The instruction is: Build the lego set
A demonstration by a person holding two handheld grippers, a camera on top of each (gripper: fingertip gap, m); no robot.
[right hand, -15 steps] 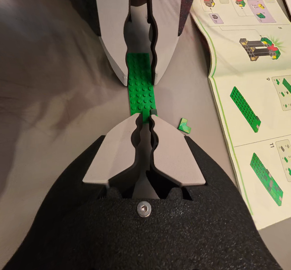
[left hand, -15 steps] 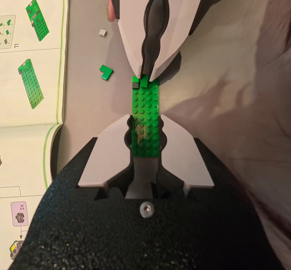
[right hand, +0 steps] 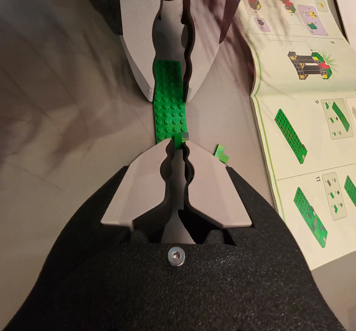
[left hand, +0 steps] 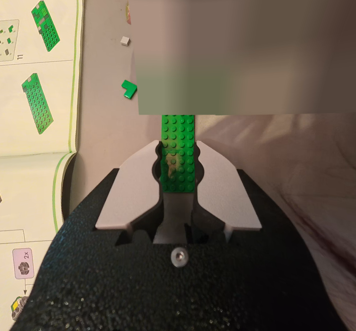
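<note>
Green plate point(left hand: 178, 159) between hand-held gripper point(left hand: 178, 144) fingers

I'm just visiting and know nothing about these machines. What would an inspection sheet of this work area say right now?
Surface: plain grey table, bare around the parts.
Job's things: long green studded plate lying flat; small green piece and small grey piece at its near end in the right wrist view.
Clutter: loose green L-shaped piece; loose grey square piece; open instruction booklet.
Grippers: left gripper closed on the plate's sides; right gripper nipping the small green piece.
Cables: nothing seen.
Surroundings: pale fabric beside the table; a white object beyond the booklet, too cropped to identify.
</note>
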